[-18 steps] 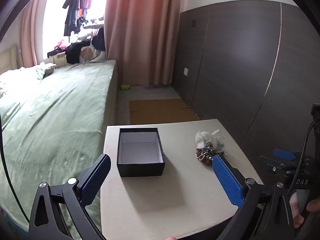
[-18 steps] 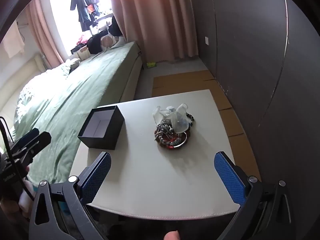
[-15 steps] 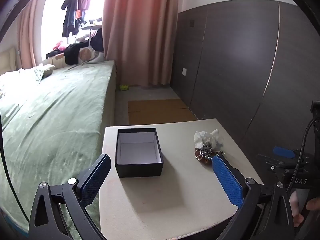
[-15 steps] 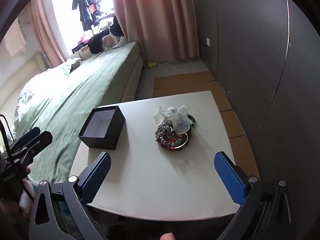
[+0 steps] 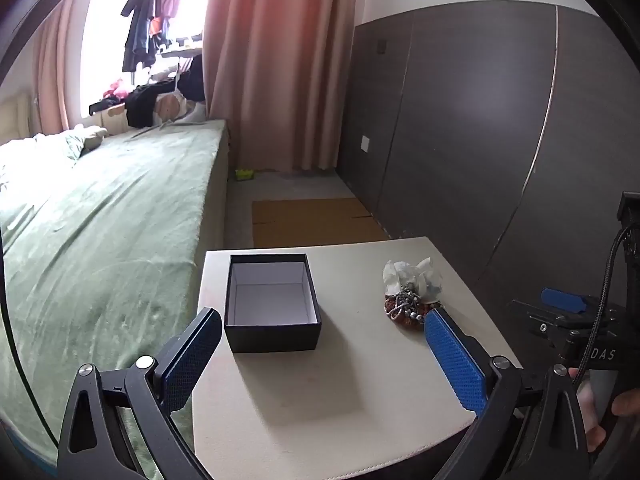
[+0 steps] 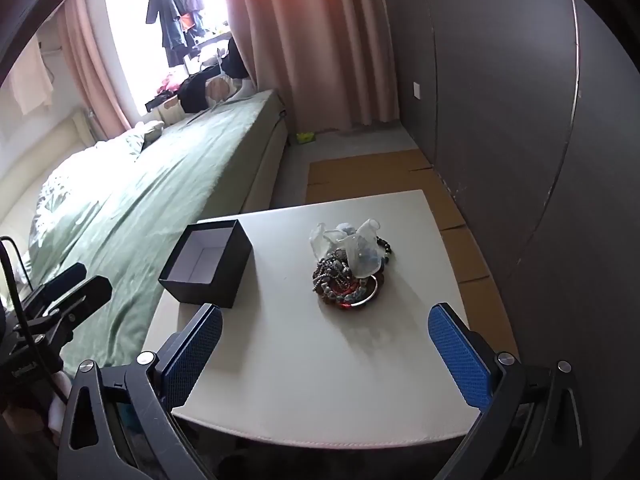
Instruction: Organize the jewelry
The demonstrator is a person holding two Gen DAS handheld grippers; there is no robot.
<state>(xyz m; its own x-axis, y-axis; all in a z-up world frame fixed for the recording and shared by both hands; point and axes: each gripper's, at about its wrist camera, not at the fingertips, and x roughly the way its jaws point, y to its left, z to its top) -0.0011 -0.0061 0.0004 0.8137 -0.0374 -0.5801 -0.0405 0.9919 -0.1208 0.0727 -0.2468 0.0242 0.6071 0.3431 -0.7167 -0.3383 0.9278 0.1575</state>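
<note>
An open black box (image 5: 272, 302) (image 6: 208, 264) with a white inside stands empty on the left part of the small white table (image 5: 340, 392) (image 6: 320, 352). To its right lies a heap of beaded jewelry (image 5: 408, 306) (image 6: 346, 276) with a crumpled clear plastic bag on top. In the left wrist view my left gripper (image 5: 320, 350) hangs open over the table's near part, nothing between its blue pads. My right gripper (image 6: 325, 350) is open too, held above the near edge, short of the heap.
A bed with a green cover (image 5: 100, 240) runs along the table's left side. A dark panelled wall (image 5: 480, 140) stands close on the right. Flattened cardboard (image 5: 312, 220) lies on the floor beyond the table. Pink curtains (image 5: 276, 64) hang at the back.
Both views have shifted only slightly. The box and the jewelry heap lie where they were, and both grippers stay open.
</note>
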